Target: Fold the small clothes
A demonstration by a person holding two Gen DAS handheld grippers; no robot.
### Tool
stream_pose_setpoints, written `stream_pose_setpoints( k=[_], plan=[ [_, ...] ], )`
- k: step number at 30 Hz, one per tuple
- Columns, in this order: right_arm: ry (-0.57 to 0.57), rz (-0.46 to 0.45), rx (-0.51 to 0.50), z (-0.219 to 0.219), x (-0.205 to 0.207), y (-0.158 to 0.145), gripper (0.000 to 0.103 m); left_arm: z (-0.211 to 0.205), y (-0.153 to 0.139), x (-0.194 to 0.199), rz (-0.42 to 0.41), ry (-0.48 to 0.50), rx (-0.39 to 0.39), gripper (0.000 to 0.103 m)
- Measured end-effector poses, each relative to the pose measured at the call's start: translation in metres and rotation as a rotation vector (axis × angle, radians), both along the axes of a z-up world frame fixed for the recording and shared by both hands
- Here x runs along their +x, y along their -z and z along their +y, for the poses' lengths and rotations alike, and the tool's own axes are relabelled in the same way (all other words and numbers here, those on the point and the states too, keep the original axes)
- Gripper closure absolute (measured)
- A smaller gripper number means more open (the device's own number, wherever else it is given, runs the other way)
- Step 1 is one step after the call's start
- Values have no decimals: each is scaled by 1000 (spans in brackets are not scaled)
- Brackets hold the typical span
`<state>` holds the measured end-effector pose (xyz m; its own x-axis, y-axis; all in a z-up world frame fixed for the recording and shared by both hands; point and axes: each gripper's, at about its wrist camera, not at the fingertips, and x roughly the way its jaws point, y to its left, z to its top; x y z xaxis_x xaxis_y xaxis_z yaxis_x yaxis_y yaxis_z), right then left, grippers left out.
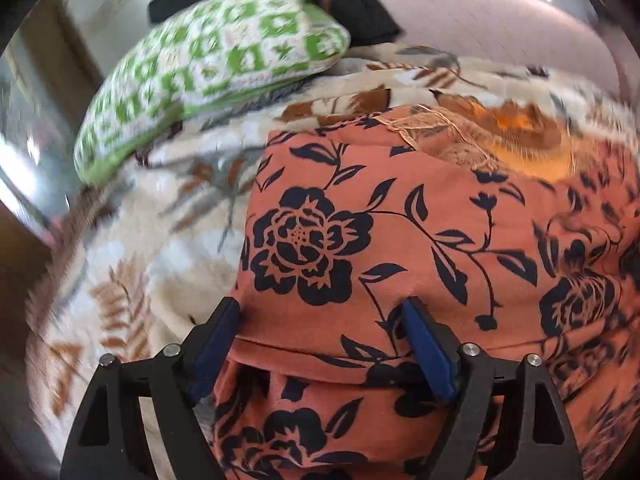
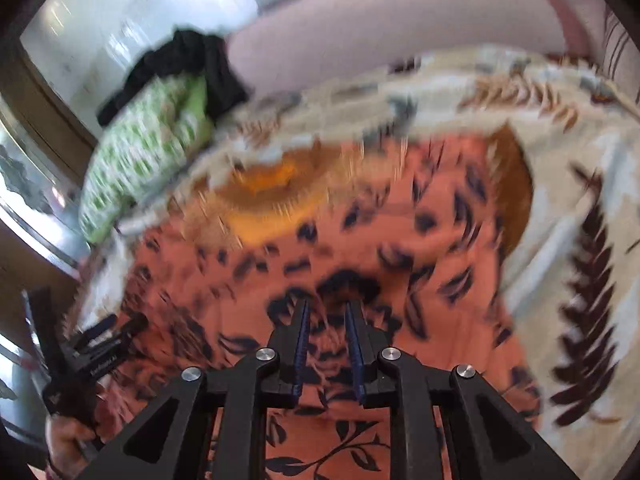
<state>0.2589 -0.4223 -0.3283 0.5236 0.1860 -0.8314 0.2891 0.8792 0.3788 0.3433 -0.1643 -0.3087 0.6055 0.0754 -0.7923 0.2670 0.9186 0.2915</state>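
An orange garment with a black flower print (image 1: 420, 232) lies spread on a cream leaf-patterned blanket (image 1: 160, 248); it also fills the middle of the right wrist view (image 2: 360, 248). A lace neckline with a yellow-orange lining (image 1: 500, 144) sits at its far end. My left gripper (image 1: 320, 308) is open, its fingers pressing down on the garment near a folded edge. My right gripper (image 2: 328, 308) is over the garment with its jaws a small gap apart and nothing between them. The left gripper also shows at the left edge of the right wrist view (image 2: 108, 332).
A green and white patterned pillow (image 1: 208, 64) lies at the far left with a black garment (image 1: 348, 4) behind it. A pink headboard (image 2: 392, 24) runs along the back. The blanket (image 2: 580, 200) extends to the right.
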Motion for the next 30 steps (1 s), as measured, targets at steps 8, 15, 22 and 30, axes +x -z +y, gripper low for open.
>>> stream_pose_setpoints(
  k=[8, 15, 22, 30],
  plan=[
    [-23, -142, -14, 8, -15, -35, 82, 15, -37, -8, -64, -12, -196, 19],
    [-53, -60, -53, 40, 35, -1, 81, 11, 3, 7, 51, -44, -54, 11],
    [-89, -66, -36, 34, 1, -35, 82, 33, -15, 6, 86, -82, -192, 11],
    [-58, -165, -16, 9, -126, -83, 81, 81, -56, -52, 10, -72, -300, 11]
  ],
)
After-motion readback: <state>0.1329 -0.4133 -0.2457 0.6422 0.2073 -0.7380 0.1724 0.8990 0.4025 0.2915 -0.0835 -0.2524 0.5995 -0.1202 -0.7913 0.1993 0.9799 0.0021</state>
